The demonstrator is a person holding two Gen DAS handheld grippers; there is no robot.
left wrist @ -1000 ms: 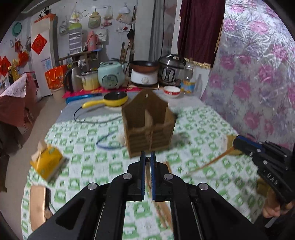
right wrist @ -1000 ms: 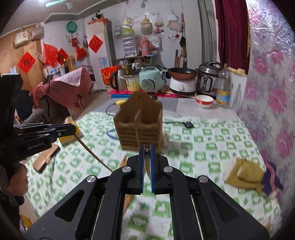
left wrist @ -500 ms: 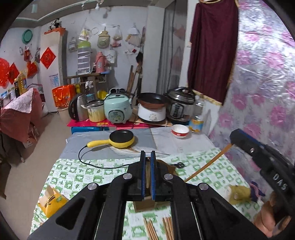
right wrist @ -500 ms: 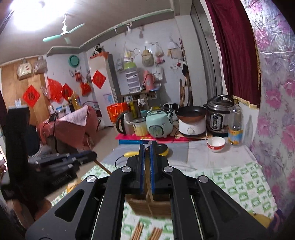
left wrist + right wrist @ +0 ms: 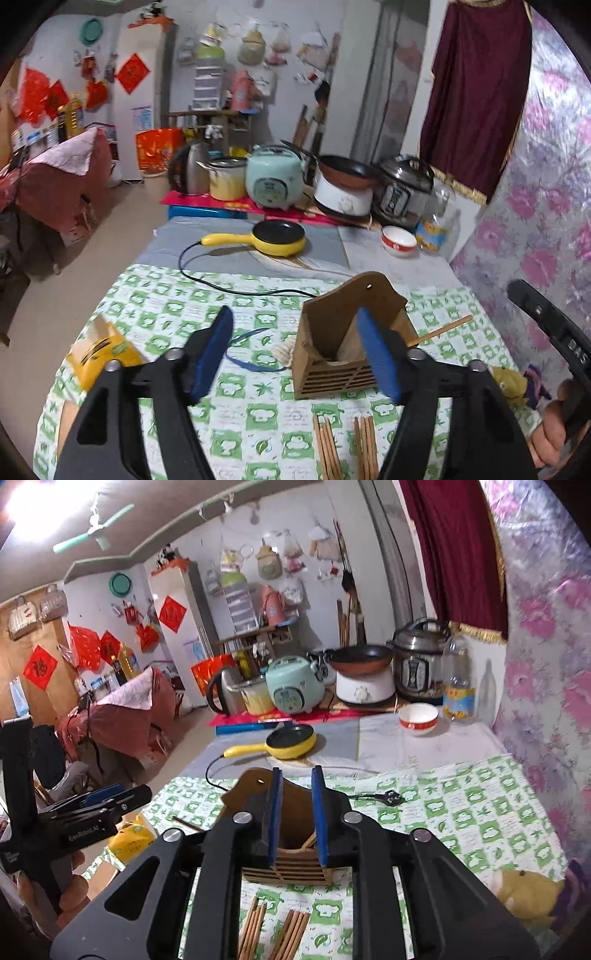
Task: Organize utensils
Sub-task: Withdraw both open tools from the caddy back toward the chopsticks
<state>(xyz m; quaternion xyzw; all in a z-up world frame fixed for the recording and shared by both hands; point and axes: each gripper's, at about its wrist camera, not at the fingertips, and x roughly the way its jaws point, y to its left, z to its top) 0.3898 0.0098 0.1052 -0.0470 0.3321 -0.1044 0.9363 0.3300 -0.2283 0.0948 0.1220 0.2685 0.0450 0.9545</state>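
A wooden utensil holder (image 5: 332,373) stands on the green-checked tablecloth (image 5: 166,306). My left gripper (image 5: 293,312) hangs just in front of it, jaws opening wide with nothing held. One chopstick (image 5: 439,330) leans out of the holder's right side. My right gripper (image 5: 296,775) is over the holder (image 5: 251,786), jaws opening a little. A chopstick (image 5: 308,840) lies in the holder below that gap, free of the pads. Another chopstick (image 5: 188,823) pokes out on the left. Two bundles of chopsticks (image 5: 288,930) lie on the cloth before the holder.
A yellow electric pan (image 5: 279,238) with its black cable, a bowl (image 5: 399,240) and cookers sit at the far end. A yellow box (image 5: 99,354) is at the left edge, a blue band (image 5: 251,347) beside the holder, a yellow cloth (image 5: 528,890) at the right.
Both grippers were shut, each on a chopstick, and now stand apart. The chopsticks have left them and rest in the holder. Both views have tilted back down onto the holder.
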